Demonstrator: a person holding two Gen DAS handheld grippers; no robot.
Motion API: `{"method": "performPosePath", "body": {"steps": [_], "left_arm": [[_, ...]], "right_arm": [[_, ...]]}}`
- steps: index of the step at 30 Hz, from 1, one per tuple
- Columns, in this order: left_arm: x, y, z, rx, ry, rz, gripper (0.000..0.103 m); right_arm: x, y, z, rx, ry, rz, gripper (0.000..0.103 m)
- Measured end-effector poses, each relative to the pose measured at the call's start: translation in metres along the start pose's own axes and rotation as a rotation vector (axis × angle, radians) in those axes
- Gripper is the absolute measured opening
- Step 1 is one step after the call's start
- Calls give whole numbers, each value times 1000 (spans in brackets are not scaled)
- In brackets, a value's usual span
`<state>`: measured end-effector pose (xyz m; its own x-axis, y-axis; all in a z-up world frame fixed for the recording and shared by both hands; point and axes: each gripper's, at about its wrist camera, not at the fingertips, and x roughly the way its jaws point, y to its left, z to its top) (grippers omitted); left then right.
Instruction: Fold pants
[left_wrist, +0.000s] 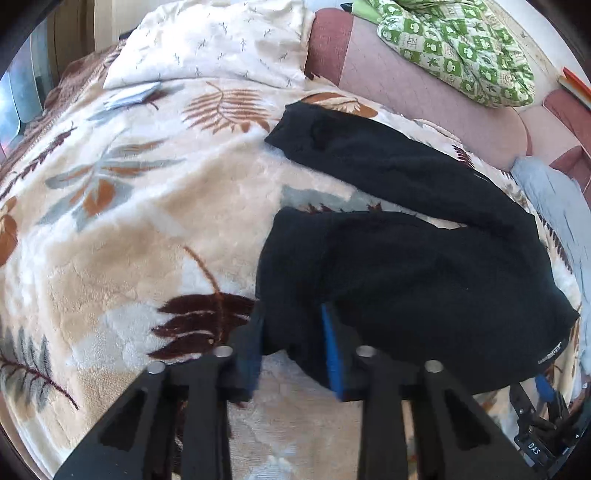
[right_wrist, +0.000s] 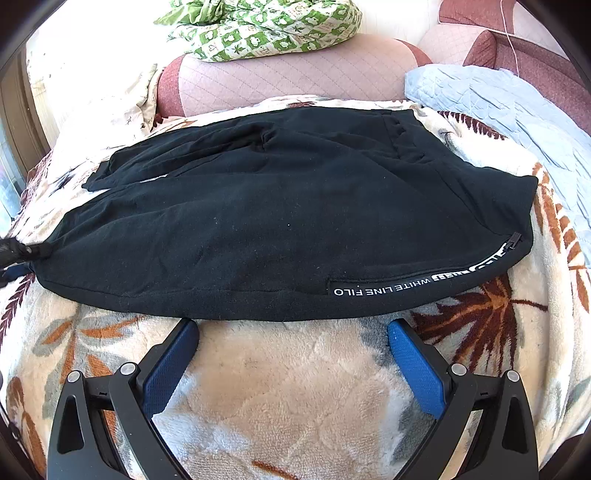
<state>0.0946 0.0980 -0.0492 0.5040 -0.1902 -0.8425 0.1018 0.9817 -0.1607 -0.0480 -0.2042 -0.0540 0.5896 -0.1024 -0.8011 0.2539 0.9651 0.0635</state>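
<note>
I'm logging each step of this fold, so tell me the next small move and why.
Probably ease the right gripper forward and close it on the near hem of the black pants. Its jaws stand open just short of that edge, holding nothing, while the left gripper has fabric bunched between its jaws at the leg end. The pants lie spread on the leaf-print blanket, unfolded.

Our left gripper (left_wrist: 291, 332) is built of matte black plastic: angular arms with triangular cut-outs, joined by round silver pins, and two fingers (left_wrist: 334, 354) faced in bright blue textured rubber. Our right gripper (right_wrist: 293, 332) shows the same make, with black arms, triangular openings, silver pins at each joint, and blue pads (right_wrist: 415, 369) stippled with a fine grid. In the left wrist view, the right gripper appears at the lower right edge with a small white-lettered label reading "DAS" on its black body.
</note>
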Motion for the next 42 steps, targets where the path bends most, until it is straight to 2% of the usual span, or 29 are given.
{"method": "performPosePath", "body": {"steps": [1, 4, 10, 13, 17, 20, 21, 22, 24, 29, 30, 31, 32, 33, 36, 42], "left_arm": [[-2, -1, -1, 9, 2, 11, 18], [-9, 0, -4, -1, -5, 24, 18], [-18, 8, -17, -35, 16, -8, 18], [-12, 7, -17, -31, 30, -2, 18], [-12, 8, -14, -25, 32, -7, 18], [-10, 13, -11, -57, 34, -29, 18], [-10, 14, -10, -66, 35, -34, 18], [-10, 15, -9, -77, 34, -39, 18], [-8, 16, -7, -85, 34, -42, 18], [-8, 11, -3, -77, 37, -30, 17], [-10, 11, -3, -75, 36, -29, 16], [-12, 12, -3, -77, 34, -29, 16], [-15, 12, -3, -80, 30, -30, 16], [-18, 14, -3, -85, 27, -32, 15], [-29, 19, -5, -109, 23, -47, 15], [-58, 37, -24, -160, 12, -68, 15]], "right_arm": [[0, 0, 0, -1, 0, -1, 103], [1, -1, 1, -2, 0, -2, 103], [1, -1, 1, -1, 1, 2, 103], [-1, -4, 9, -8, 51, 26, 103], [-17, -49, 18, 239, 50, 208, 101], [-15, -87, 24, 367, 43, 218, 101], [-11, -97, 26, 402, 49, 220, 97], [-7, -104, 28, 430, 55, 231, 89], [3, -111, 37, 465, 69, 244, 82], [27, -108, 62, 520, 87, 213, 79], [26, -108, 59, 526, 88, 190, 66], [26, -108, 60, 532, 96, 158, 44], [24, -110, 59, 540, 102, 149, 33], [22, -115, 54, 564, 107, 172, 16], [15, -130, 35, 648, 121, 271, 12], [-15, -112, 21, 571, 113, 273, 9]]}}
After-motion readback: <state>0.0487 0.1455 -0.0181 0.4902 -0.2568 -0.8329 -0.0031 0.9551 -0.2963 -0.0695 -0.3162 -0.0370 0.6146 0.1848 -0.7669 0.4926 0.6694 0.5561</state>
